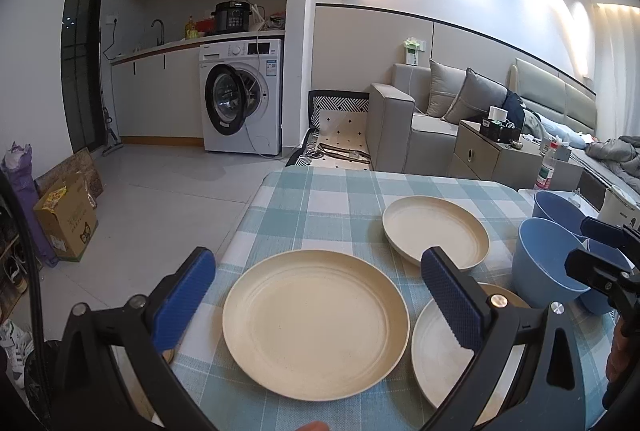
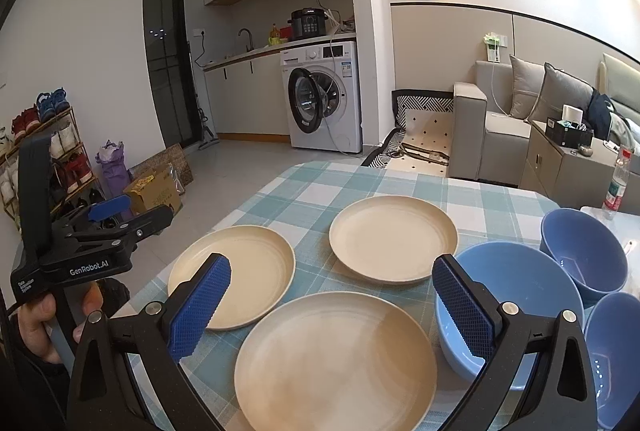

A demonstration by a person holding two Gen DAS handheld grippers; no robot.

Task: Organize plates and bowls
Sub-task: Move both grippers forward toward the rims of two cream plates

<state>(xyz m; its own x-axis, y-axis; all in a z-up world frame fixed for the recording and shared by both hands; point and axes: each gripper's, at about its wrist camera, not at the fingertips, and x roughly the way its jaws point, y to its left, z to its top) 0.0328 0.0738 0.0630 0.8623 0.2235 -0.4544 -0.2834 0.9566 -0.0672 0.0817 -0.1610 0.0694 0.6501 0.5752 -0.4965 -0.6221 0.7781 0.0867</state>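
Checked teal-and-white cloth covers the tabletop, where three round, matte cream plates lie flat beside three smooth blue bowls. Left gripper and right gripper hover above, ridged blue pads spread wide, holding nothing. Behind, a white washing machine

**Materials and finishes, table and grippers**

Checked woven cloth over table, matt, fine ribbed weave, teal and white. Three cream plates, matt, faintly speckled, plastic-like: near plate, left plate, far plate. Blue bowls smooth, soft sheen: light blue bowl, darker bowl. Left gripper and right gripper: black matt plastic arms, shiny metal pivot screws, blue knurled rubbery pads. Glossy tiled floor, upper left. Brown cardboard box, left edge.
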